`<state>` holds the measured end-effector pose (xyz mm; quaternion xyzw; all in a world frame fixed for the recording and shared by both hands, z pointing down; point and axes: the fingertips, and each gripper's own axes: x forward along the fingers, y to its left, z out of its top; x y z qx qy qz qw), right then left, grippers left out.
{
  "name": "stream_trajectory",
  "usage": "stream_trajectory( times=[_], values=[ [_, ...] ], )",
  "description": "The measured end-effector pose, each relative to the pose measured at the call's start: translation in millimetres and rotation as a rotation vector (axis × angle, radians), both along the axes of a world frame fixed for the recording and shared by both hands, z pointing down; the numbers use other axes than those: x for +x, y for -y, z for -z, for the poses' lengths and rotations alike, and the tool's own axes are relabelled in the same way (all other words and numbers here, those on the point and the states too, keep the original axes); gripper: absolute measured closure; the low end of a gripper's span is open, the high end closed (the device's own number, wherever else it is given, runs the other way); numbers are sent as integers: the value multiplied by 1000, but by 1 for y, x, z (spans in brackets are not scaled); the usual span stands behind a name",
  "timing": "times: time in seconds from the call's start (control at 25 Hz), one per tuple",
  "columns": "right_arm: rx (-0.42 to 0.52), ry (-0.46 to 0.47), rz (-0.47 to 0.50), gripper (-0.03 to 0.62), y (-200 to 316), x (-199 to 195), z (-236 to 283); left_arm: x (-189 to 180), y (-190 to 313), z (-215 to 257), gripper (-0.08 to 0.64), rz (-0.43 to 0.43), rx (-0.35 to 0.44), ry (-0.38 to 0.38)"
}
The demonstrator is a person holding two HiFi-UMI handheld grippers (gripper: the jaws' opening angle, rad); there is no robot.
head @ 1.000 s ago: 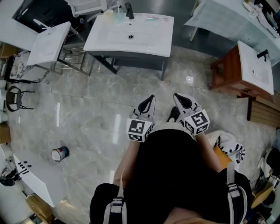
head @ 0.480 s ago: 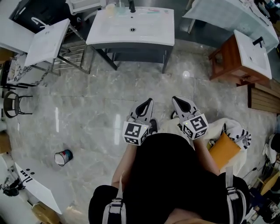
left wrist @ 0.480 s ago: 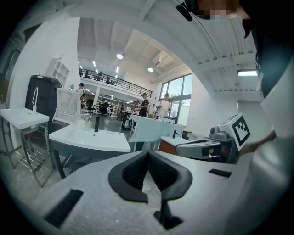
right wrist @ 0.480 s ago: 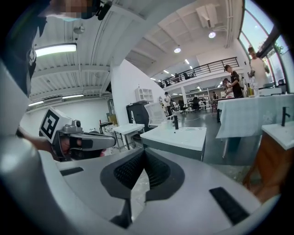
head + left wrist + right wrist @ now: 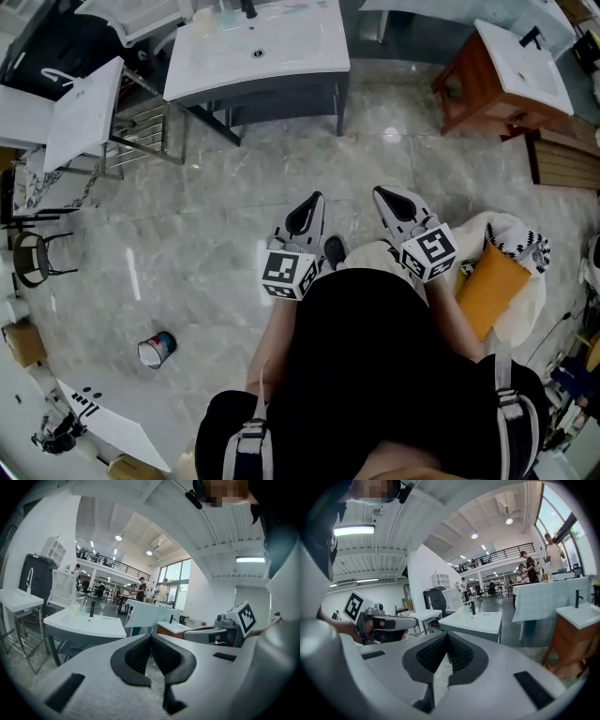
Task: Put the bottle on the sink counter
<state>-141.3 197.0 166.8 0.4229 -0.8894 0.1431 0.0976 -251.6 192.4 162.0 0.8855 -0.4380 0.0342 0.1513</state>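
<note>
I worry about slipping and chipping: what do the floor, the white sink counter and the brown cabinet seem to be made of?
The floor: polished grey stone or marble-look tile; veining and bright reflections show. The sink counter: glossy white ceramic or cast resin, basin moulded in. The brown cabinet: reddish wood or veneer; grain cannot be made out.

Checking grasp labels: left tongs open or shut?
Shut. In the left gripper view the left tongs meet at the tips, nothing between them.
</note>
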Motion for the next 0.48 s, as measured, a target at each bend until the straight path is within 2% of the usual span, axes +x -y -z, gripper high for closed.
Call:
stream_trajectory(
  times=[0.28, 0.48],
  values=[
    [19, 20, -50, 588, -6, 10, 17, 14, 0, 8, 540, -23, 1, -6],
    [14, 15, -36, 588, -15, 10, 14, 22, -5, 5, 540, -34, -8, -12]
  ],
)
